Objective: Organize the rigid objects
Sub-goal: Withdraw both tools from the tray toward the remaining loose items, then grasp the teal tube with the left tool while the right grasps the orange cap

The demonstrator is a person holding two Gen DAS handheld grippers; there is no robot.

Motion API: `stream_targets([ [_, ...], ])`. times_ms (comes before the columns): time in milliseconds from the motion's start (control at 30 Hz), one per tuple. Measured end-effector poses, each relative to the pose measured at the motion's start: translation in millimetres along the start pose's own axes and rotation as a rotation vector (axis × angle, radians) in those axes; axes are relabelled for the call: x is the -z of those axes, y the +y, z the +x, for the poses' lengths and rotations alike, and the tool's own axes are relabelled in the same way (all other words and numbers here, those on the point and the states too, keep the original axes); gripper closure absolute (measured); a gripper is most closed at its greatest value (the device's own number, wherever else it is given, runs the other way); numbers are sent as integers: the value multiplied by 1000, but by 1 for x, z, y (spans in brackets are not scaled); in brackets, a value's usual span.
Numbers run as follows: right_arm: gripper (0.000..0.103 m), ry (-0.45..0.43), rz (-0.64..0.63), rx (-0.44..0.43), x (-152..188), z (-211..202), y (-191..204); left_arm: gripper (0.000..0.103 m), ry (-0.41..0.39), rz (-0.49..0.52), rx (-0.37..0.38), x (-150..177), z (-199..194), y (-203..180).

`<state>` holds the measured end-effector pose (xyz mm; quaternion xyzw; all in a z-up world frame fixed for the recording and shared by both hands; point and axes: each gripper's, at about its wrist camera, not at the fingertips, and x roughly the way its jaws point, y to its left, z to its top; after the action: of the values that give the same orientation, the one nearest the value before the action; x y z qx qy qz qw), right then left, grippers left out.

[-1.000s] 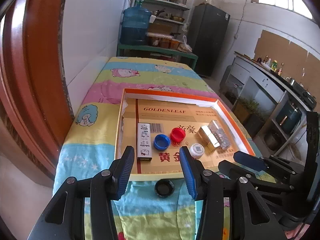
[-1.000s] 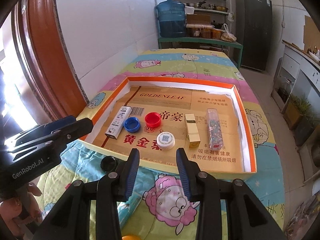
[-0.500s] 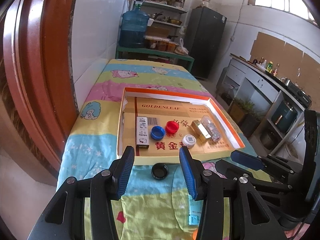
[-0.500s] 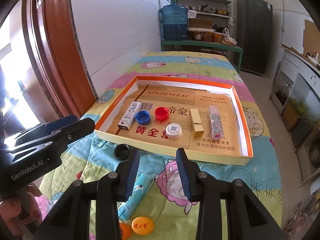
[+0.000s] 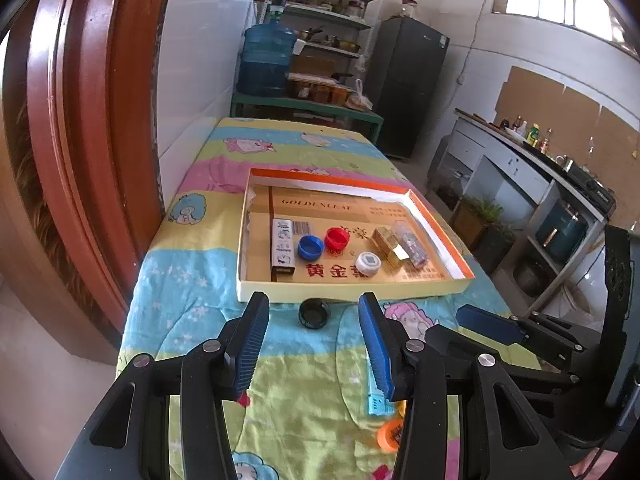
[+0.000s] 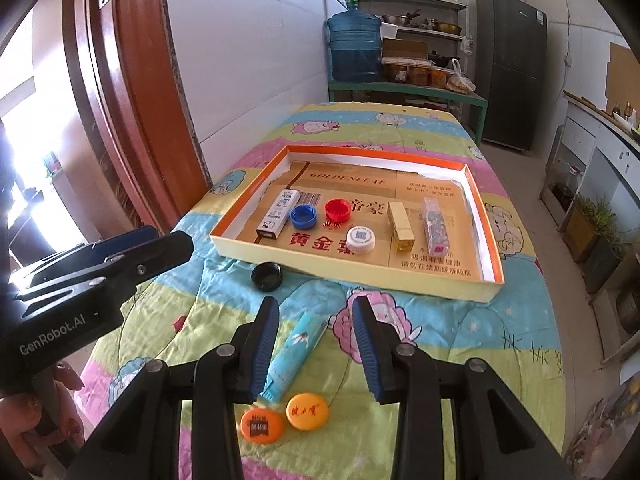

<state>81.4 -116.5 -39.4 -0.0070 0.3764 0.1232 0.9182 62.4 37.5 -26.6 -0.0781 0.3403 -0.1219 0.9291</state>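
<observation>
Tray (image 6: 352,270) holds six items; black cap (image 6: 267,276), tube (image 6: 294,354), two orange caps (image 6: 307,412) remain outside, both my grippers (image 6: 314,340) half-open, empty.

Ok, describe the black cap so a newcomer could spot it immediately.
Find the shallow orange-rimmed box on the cartoon-print cloth. Just outside its near wall, toward the left corner, the black cap lies open side up on the cloth. It is the only black cap; the blue, red and white ones sit inside the box.

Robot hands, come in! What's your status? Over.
Left gripper open, empty. Right gripper open, empty. Six items in tray; black cap, blue tube, two orange caps outside. Nothing blocking.
</observation>
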Motion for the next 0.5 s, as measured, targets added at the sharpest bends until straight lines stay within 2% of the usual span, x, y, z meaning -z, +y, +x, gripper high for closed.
stream_targets([
  [500, 65, 18, -21, 38, 30, -11, 0, 55, 21, -24, 8, 24, -15, 9],
])
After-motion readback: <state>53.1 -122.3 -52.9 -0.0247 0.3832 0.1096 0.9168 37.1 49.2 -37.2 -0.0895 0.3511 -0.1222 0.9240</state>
